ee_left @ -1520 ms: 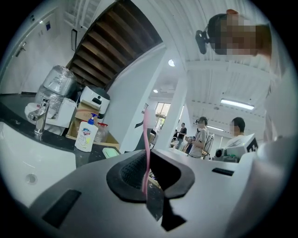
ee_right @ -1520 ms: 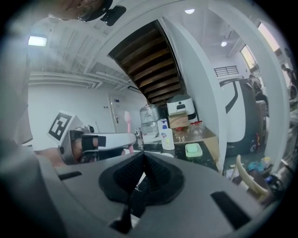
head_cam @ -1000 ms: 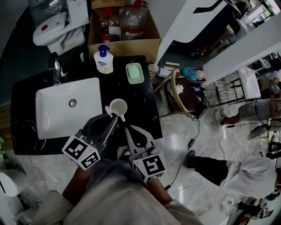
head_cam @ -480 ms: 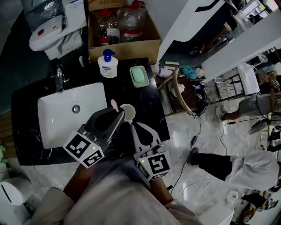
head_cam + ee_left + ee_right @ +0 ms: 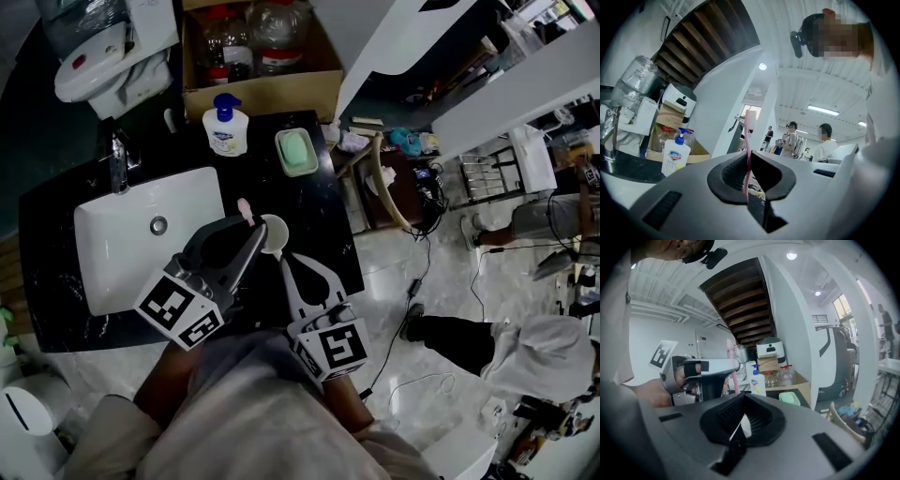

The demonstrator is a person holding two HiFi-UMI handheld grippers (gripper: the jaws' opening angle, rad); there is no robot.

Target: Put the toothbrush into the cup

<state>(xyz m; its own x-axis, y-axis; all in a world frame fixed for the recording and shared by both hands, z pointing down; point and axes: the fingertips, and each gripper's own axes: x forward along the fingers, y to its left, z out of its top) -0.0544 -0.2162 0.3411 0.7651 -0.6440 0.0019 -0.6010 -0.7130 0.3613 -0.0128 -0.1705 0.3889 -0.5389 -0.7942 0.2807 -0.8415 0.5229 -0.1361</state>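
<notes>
Two grippers met low over the black counter [image 5: 314, 220]. The left gripper [image 5: 249, 232] was clamped on the one pink toothbrush [image 5: 246, 208], held upright with its head up, probably for lowering. The toothbrush sat just beside the rim of the single white cup [image 5: 274, 234]. The right gripper [image 5: 282, 262] pinched a white part of the cup, likely its handle, to steady it. Beyond stood one white sink [image 5: 122, 234], one faucet [image 5: 116, 159], one pump soap bottle [image 5: 226, 129] and one green soap dish [image 5: 296, 153].

Dim head view; fisheye gripper views, bright ceiling lamps [image 5: 762, 66], black corners
</notes>
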